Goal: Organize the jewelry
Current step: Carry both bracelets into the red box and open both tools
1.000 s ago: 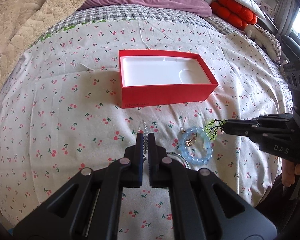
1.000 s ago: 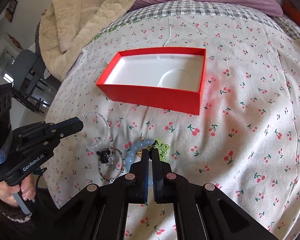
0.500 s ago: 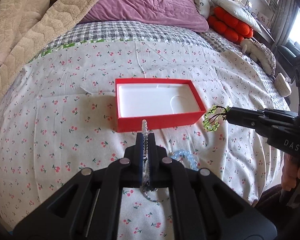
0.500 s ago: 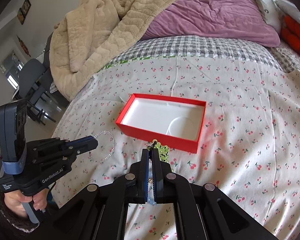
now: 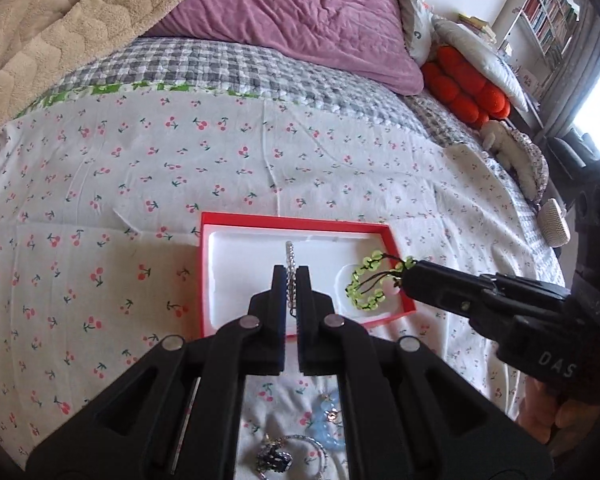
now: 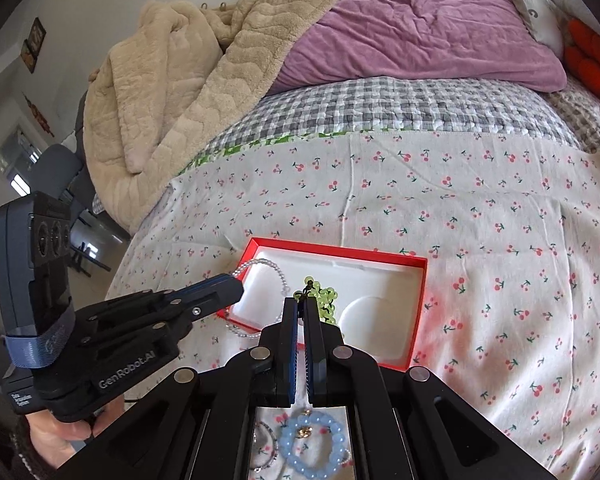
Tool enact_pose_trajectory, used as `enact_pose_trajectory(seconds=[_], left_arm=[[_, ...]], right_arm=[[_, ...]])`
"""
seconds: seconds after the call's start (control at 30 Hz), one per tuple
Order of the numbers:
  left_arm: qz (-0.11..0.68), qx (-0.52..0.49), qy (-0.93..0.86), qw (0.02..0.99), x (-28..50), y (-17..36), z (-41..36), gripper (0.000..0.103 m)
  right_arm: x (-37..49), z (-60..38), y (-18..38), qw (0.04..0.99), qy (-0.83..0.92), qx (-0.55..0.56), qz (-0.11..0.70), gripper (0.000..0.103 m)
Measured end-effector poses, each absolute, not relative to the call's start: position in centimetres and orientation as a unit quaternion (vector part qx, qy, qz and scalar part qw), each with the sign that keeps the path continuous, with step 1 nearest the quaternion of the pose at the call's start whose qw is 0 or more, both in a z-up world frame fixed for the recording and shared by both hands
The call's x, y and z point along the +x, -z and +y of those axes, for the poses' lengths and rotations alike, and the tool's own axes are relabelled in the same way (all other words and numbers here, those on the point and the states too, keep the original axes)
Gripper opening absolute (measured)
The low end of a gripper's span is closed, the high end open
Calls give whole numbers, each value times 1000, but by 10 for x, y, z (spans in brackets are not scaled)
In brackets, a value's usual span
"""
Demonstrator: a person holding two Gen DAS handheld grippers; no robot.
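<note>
An open red box (image 5: 392, 248) with a white lining (image 6: 380, 292) lies on the cherry-print sheet. My left gripper (image 5: 291, 274) is shut on a clear bead bracelet (image 5: 289, 256) and holds it above the box; in the right wrist view the left gripper (image 6: 236, 286) shows its bracelet (image 6: 260, 263) hanging as a loop. My right gripper (image 6: 301, 304) is shut on a green bead bracelet (image 6: 327, 298), also over the box; in the left wrist view the right gripper (image 5: 410, 280) holds the green bracelet (image 5: 364, 284) at the box's right end.
A light blue bead bracelet (image 6: 312, 446) and a dark beaded bracelet (image 5: 278, 458) lie on the sheet near me. A beige blanket (image 6: 204, 68) and purple duvet (image 6: 412, 28) cover the far bed. Orange cushions (image 5: 466, 90) lie at the far right.
Both grippers have lifted their bracelets off the sheet and carried them forward, from in front of the box to above its inside.
</note>
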State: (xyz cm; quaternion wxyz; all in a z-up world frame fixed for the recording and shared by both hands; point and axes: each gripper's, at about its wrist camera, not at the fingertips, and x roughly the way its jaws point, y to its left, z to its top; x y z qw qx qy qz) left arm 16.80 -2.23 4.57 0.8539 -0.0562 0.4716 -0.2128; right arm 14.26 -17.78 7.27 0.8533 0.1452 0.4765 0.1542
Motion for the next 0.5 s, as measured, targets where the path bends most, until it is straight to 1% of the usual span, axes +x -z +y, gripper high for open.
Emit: enact_pose_trajectory(seconds=[0.23, 0.43, 0.47, 0.5], left_arm=[[483, -9, 173, 858, 175, -31, -24, 5], [485, -1, 163, 859, 177, -29, -23, 5], [486, -3, 163, 859, 176, -29, -22, 6], [488, -3, 165, 857, 176, -31, -23, 9]], right_arm=[[157, -176, -53, 842, -147, 143, 499, 3], [162, -188, -46, 844, -133, 139, 500, 4], [162, -190, -46, 845, -131, 139, 500, 11], [161, -191, -47, 845, -129, 138, 500, 15]])
